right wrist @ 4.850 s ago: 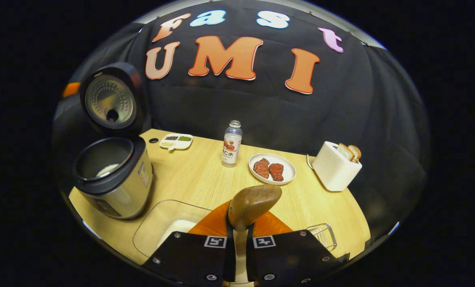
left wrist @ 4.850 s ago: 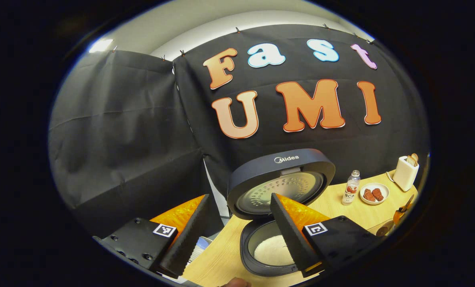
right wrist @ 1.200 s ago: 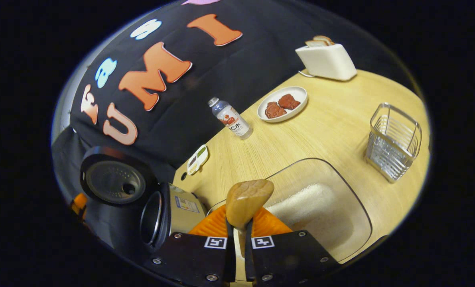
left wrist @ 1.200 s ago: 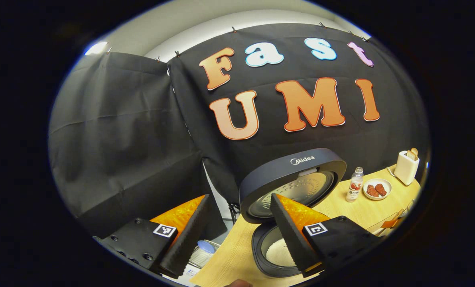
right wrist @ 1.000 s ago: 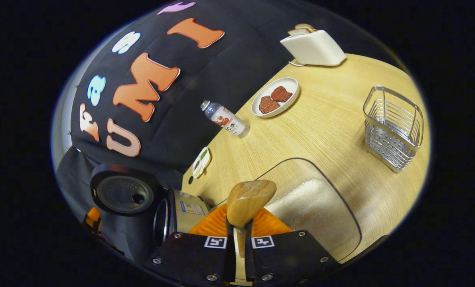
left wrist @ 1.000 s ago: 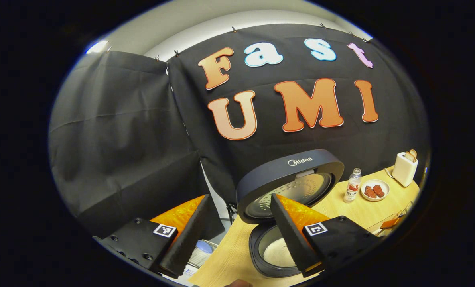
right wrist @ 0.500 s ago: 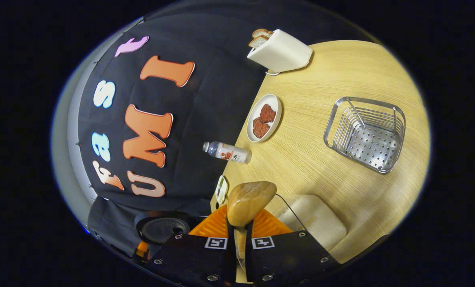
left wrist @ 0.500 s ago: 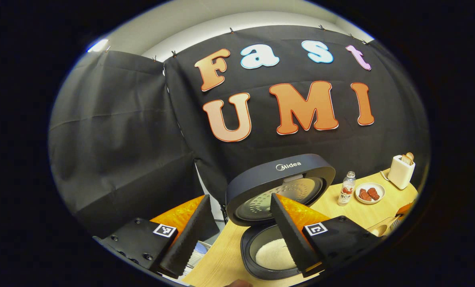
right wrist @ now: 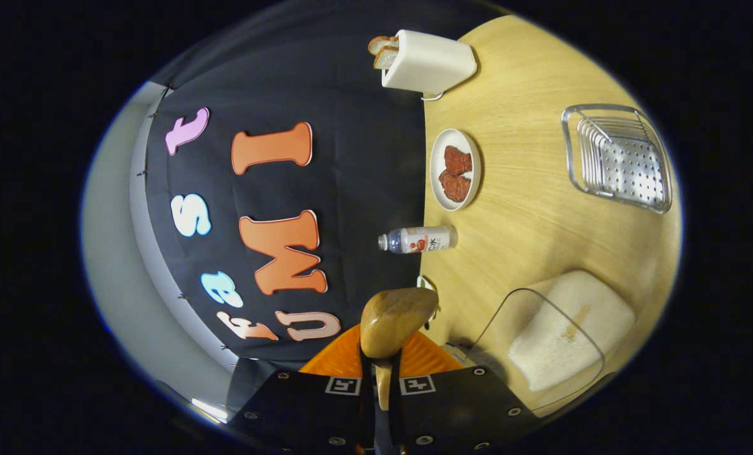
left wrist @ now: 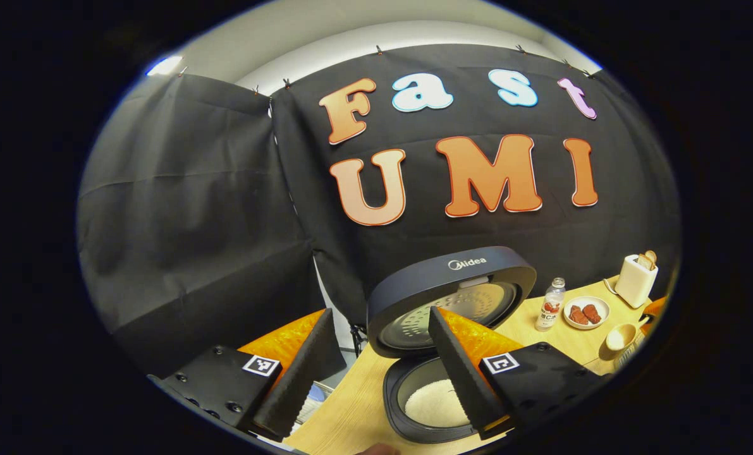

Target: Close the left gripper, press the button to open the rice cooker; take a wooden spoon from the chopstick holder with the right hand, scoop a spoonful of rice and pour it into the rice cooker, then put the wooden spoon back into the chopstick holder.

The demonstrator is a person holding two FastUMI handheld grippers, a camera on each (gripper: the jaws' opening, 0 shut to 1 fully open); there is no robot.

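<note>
The right gripper (right wrist: 381,385) is clamped on the handle of the wooden spoon (right wrist: 396,327), both fingers pressed tight against it so the bowl stands out just ahead of the tips. The right gripper view is rolled hard over, the table (right wrist: 528,208) running up its right side, which suggests the wrist is turned so the spoon can go handle-first toward its holder; that is a judgement, not something seen. The wire chopstick holder (right wrist: 618,157) stands well ahead and to the right of these fingers, well apart from the spoon. The clear tray of rice (right wrist: 559,335) lies just to the right of the fingers, close under them, a scrape mark in the heap. The left gripper (left wrist: 379,366) hangs with its fingers spread wide and nothing between them, probably kept aside now that its pressing job looks done. Just ahead of its right finger sits the rice cooker (left wrist: 433,404), lid (left wrist: 452,297) tipped up and back, white rice in the pot. Farther off to the right of those fingers, the spoon's bowl (left wrist: 619,337) hovers over the table, pale and apparently empty, so returning the spoon seems to be the step in hand.
</note>
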